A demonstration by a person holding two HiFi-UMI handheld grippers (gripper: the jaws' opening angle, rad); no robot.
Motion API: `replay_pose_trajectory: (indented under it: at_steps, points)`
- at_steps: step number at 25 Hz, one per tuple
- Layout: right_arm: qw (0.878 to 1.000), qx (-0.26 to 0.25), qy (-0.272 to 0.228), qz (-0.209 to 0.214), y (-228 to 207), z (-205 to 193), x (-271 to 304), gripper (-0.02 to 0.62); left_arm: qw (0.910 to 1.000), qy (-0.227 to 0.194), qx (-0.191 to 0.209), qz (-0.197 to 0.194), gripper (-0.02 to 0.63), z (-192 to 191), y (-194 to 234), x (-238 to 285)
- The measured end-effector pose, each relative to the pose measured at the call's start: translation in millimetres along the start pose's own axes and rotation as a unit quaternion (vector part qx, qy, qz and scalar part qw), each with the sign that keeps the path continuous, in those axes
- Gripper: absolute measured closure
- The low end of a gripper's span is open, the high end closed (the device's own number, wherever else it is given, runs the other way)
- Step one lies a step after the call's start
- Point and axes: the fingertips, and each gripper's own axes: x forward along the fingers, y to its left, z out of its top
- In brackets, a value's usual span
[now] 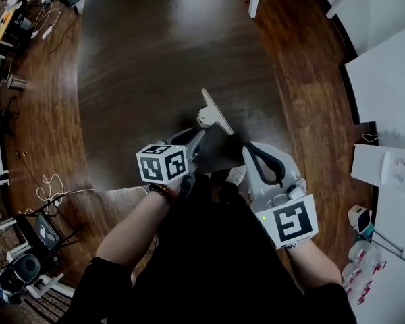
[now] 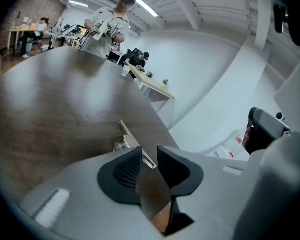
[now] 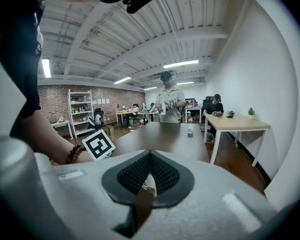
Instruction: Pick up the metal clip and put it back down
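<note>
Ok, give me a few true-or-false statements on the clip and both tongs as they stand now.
1. The metal clip rests on the dark wooden table. True.
2. The left tongs are clamped on the metal clip. False: their jaws stand apart, not pressing it.
3. The right tongs are shut with nothing between them. True.
4. The metal clip lies at the table's far end. False: it lies near the person's edge.

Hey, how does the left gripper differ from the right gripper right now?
The left gripper's jaws stand apart; the right gripper's jaws are together. The left gripper aims at the metal clip, which lies just past its tips on the table; the right gripper sits off to the clip's side. Both grip nothing.
</note>
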Motion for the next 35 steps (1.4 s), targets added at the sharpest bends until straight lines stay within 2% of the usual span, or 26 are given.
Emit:
replay_pose_trajectory:
  at_steps: [4, 7, 11, 18, 20, 22, 26, 35]
  points:
    - [1.000, 0.012, 0.005, -0.012, -5, 2, 14, 0.606, 0.9977, 0.022, -0.063, -0.008, 0.472, -4, 22, 22]
    - [1.000, 0.015, 0.018, -0.020, -6, -2, 27, 0.606, 0.9922, 0.043, -0.114, -0.023, 0.459, -11, 33, 39]
    - [0.999, 0.025, 0.031, -0.034, -15, -6, 35, 0.606, 0.9871, 0.059, -0.145, -0.033, 0.457, -15, 40, 59]
    - [0.997, 0.036, 0.049, -0.053, -23, -19, 42, 0.606, 0.9803, 0.074, -0.174, -0.058, 0.473, -15, 39, 83]
    - [0.996, 0.038, 0.051, -0.056, -23, -20, 42, 0.606, 0.9778, 0.071, -0.183, -0.073, 0.504, -13, 34, 85]
    - [0.996, 0.039, 0.051, -0.059, -22, -21, 41, 0.606, 0.9754, 0.068, -0.192, -0.085, 0.561, -12, 30, 87]
    - [0.996, 0.037, 0.050, -0.057, -19, -20, 40, 0.606, 0.9718, 0.062, -0.206, -0.095, 0.576, -8, 27, 86]
    - [0.999, 0.025, 0.035, -0.027, -26, -17, 24, 0.606, 0.9800, 0.012, -0.164, -0.112, 0.581, 21, -7, 53]
